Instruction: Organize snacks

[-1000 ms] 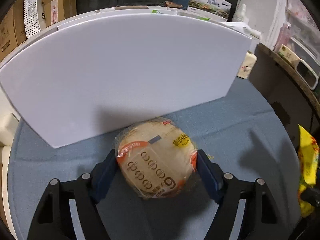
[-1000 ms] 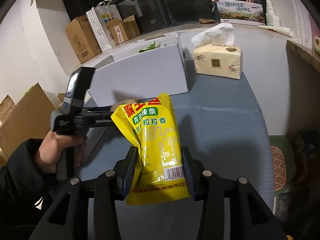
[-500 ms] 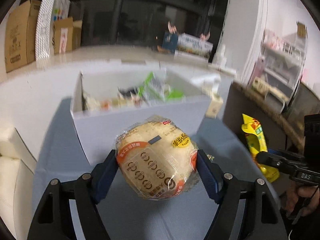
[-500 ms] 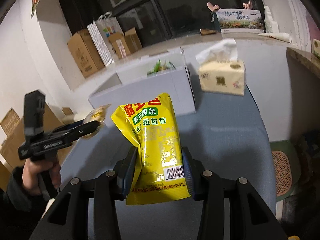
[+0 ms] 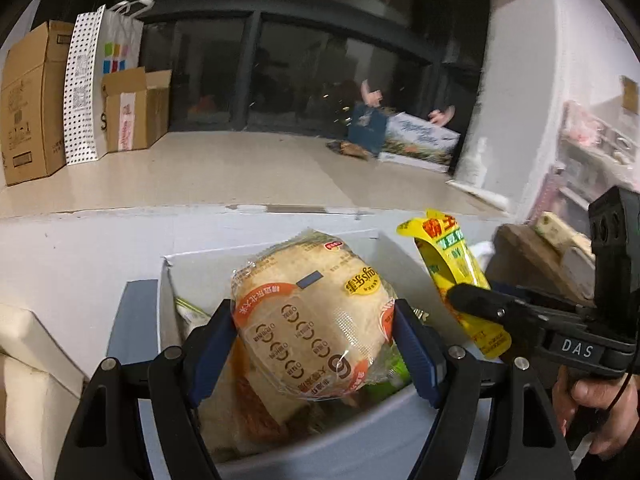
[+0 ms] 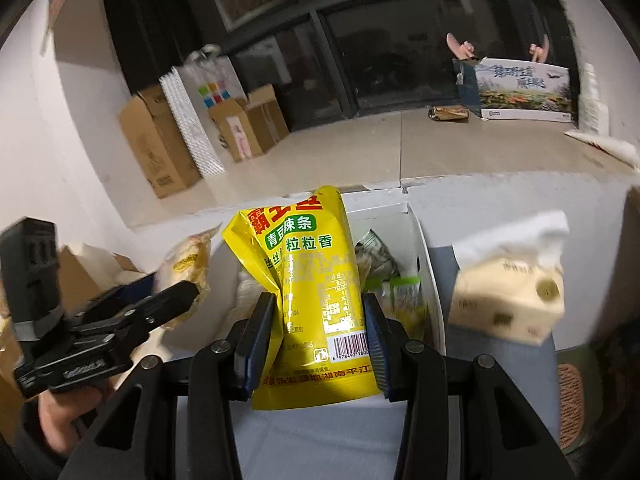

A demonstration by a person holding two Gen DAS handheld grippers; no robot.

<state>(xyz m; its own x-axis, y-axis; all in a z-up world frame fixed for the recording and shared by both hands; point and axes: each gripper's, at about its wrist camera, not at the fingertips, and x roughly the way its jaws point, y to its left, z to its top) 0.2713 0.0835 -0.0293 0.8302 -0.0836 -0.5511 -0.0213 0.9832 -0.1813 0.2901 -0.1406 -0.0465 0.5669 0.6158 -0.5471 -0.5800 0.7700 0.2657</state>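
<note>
My left gripper [image 5: 314, 354] is shut on a round flatbread pack [image 5: 310, 320] in clear wrap with orange print, held above the open white box [image 5: 168, 280] that has several snack packs inside. My right gripper [image 6: 312, 334] is shut on a yellow snack pouch [image 6: 310, 280] with green label, held over the box [image 6: 424, 248] near its front wall. The pouch [image 5: 452, 272] and right gripper [image 5: 472, 300] show at the right of the left wrist view. The flatbread [image 6: 186, 260] and left gripper [image 6: 176, 296] show at the left of the right wrist view.
A tissue box [image 6: 508, 296] stands right of the white box on the blue-grey table [image 6: 320, 436]. Cardboard boxes [image 5: 32, 100] and a dotted paper bag [image 5: 86, 88] stand on the ledge behind. A picture box [image 6: 520, 88] lies far right.
Both grippers rose and moved forward with their snacks, from in front of the box wall to above its open top. The box contents came into view.
</note>
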